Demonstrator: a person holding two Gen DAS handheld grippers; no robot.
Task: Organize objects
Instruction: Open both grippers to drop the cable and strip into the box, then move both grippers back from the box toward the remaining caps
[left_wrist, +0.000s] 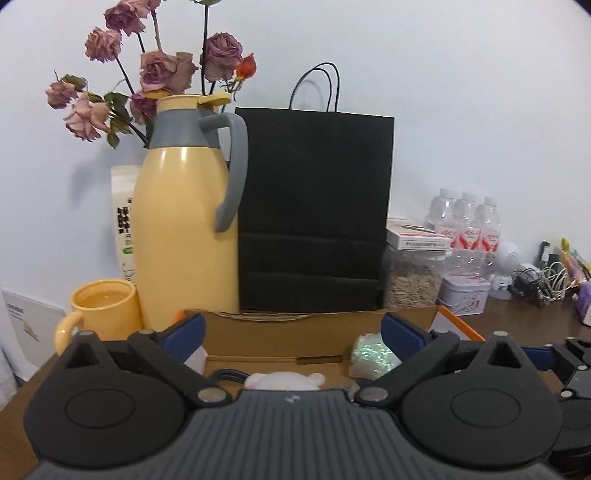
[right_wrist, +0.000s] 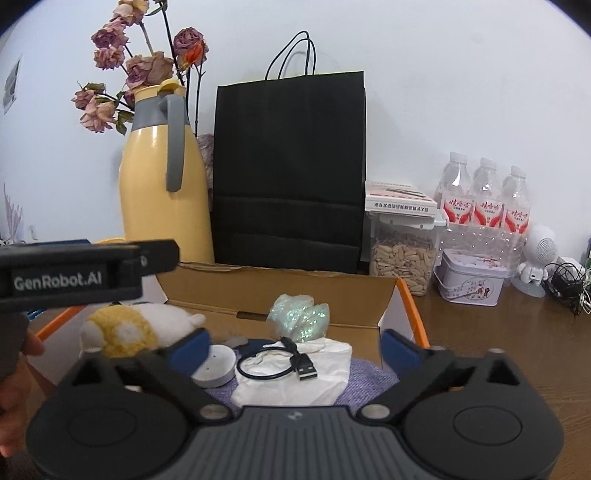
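landmark = the open cardboard box (right_wrist: 280, 291) on the brown table (right_wrist: 480, 332). listing left to right.

far left of the box: yellow mug (left_wrist: 101, 306), liquid in it, touching or just beside the yellow thermos jug (left_wrist: 184, 229) with grey handle. dried roses (left_wrist: 155, 70) and a white printed pouch (left_wrist: 123, 214) stand behind the jug.

left gripper (left_wrist: 293, 338): jaws wide open, nothing between the pads, hovering at the box's near edge. in the right wrist view its body shows at the box's left side, held by a hand (right_wrist: 14, 373).

inside the box, left to right: yellow-and-white plush toy (right_wrist: 125, 328) at the left end, small white round puck (right_wrist: 218, 363), black usb cable (right_wrist: 284, 358) lying on white tissue (right_wrist: 295, 384), iridescent crumpled wrap (right_wrist: 299, 314) against the back wall. purple knit cloth (right_wrist: 365, 373) lies under the tissue.

right gripper (right_wrist: 293, 349): jaws wide open, gripping nothing, over the box's near side; puck, cable and tissue sit between the blue pads in view, untouched.

directly behind the box: black paper bag (right_wrist: 290, 170), upright, against the wall.

right of the box: clear seed jar (right_wrist: 402, 258) with a carton (right_wrist: 399, 201) on its lid, then a lilac tin (right_wrist: 469, 280), three water bottles (right_wrist: 484, 199) behind it, small white robot figure (right_wrist: 537, 258), tangle of cables (right_wrist: 569, 284) at far right.
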